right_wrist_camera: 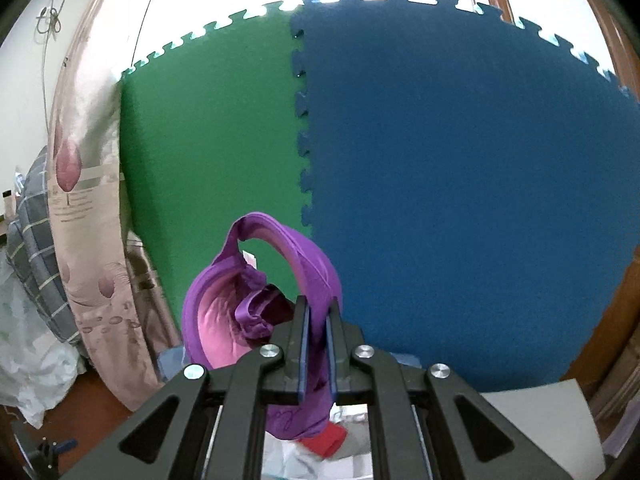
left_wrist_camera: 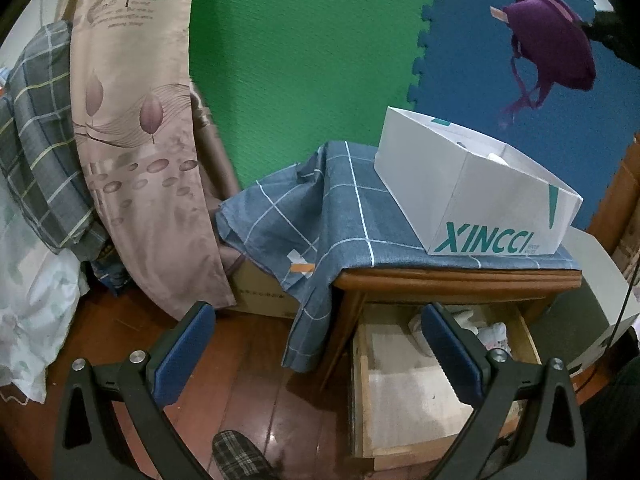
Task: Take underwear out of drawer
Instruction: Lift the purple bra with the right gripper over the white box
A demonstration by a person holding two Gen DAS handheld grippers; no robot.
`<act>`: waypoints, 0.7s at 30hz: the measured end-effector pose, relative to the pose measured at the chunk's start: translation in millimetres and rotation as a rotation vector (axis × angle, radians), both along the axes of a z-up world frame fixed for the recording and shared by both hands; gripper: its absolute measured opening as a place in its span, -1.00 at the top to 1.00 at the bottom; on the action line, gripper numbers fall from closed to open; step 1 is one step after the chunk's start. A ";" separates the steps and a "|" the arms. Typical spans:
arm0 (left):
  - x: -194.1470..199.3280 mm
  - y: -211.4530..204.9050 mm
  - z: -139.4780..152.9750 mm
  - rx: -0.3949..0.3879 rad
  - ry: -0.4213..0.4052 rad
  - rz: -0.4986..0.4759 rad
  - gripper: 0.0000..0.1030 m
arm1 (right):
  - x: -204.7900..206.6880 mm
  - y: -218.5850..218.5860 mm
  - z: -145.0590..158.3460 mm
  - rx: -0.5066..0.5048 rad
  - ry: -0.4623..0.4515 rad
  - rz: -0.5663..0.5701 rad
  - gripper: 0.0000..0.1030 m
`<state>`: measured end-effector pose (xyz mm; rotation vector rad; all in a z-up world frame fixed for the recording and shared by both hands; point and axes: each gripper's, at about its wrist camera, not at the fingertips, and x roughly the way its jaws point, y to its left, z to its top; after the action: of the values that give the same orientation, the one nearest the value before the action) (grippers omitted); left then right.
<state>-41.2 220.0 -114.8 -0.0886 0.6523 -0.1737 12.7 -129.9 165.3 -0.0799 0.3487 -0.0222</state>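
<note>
1. Take the wooden nightstand (left_wrist_camera: 440, 280) as your landmark; behind it stand a green mat (left_wrist_camera: 304, 60) and a blue mat (left_wrist_camera: 472, 40).
2. A blue checked cloth (left_wrist_camera: 340, 216) covers the nightstand top and hangs off its left edge.
3. A white box (left_wrist_camera: 480, 200) sits on that cloth.
4. The drawer (left_wrist_camera: 400, 392) stands pulled out below the top; pale garments lie at its back.
5. Your left gripper (left_wrist_camera: 320, 360) hangs in front of the drawer, jaws apart, holding nothing.
6. Your right gripper (right_wrist_camera: 318, 312) is clamped on the purple bra (right_wrist_camera: 280, 288), held high above the nightstand.
</note>
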 end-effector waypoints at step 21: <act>3.0 -8.2 -5.3 0.026 0.022 -0.027 -0.98 | 52.6 -25.7 -75.7 0.004 0.151 -0.122 0.87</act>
<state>-38.3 211.8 -120.1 -0.0563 0.6774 -0.1908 65.3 -155.5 89.6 -0.0566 0.5042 -0.1365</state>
